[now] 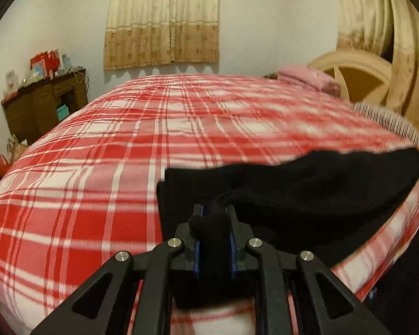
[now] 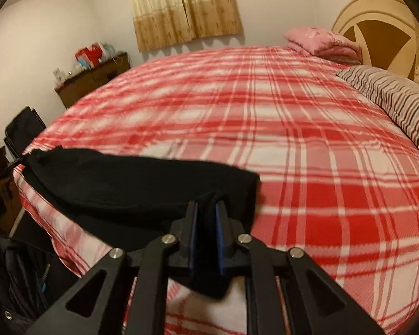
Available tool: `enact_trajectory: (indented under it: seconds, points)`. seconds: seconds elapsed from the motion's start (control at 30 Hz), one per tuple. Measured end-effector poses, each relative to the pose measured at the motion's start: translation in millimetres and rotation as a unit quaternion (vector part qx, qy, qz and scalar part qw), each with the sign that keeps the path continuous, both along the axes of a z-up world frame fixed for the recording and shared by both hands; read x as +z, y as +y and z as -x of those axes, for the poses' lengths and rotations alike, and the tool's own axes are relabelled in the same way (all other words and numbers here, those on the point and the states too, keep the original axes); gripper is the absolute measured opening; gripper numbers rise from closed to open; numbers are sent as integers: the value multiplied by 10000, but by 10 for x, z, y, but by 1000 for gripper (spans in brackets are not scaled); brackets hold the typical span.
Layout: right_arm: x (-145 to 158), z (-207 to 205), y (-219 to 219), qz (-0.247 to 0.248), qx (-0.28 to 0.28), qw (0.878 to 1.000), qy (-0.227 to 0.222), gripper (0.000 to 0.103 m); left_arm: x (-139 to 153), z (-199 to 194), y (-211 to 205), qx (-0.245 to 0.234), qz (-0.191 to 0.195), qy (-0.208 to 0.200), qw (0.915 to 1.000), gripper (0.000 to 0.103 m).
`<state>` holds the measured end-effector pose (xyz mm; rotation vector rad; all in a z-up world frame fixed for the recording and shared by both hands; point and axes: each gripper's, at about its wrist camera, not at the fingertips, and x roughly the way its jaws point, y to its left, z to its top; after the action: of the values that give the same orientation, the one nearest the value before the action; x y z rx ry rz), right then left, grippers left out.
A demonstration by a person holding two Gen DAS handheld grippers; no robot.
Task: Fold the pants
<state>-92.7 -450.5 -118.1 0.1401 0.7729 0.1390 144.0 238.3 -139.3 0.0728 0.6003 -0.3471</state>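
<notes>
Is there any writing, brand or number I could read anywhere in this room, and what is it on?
No text can be read in either view.
Red boxes on the cabinet: any print is too small and blurred to read.
Pants, held in both the left gripper and the right gripper: plain black, no label showing.
Bedspread, pillow, curtain: patterns only, no lettering.

One pants [image 1: 307, 184]; two grippers [image 1: 214, 213] [image 2: 206, 208]; perhaps two pillows [image 2: 322, 42] [image 2: 396, 103].

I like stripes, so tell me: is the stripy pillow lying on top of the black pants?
No, the striped pillow sits at the far right edge of the bed, well apart from the black pants near the front.
</notes>
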Motion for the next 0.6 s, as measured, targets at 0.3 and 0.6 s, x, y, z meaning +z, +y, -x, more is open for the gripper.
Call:
enact_trajectory:
  seconds: [0.3, 0.6]
  points:
    - [251, 314, 52, 426, -376, 9984, 6, 53, -35, 249, 146, 233, -409, -259, 9986, 60]
    - [524, -184, 1239, 745, 803, 9929, -470, 57, -13, 265, -164, 176, -1166, -653, 9909, 57]
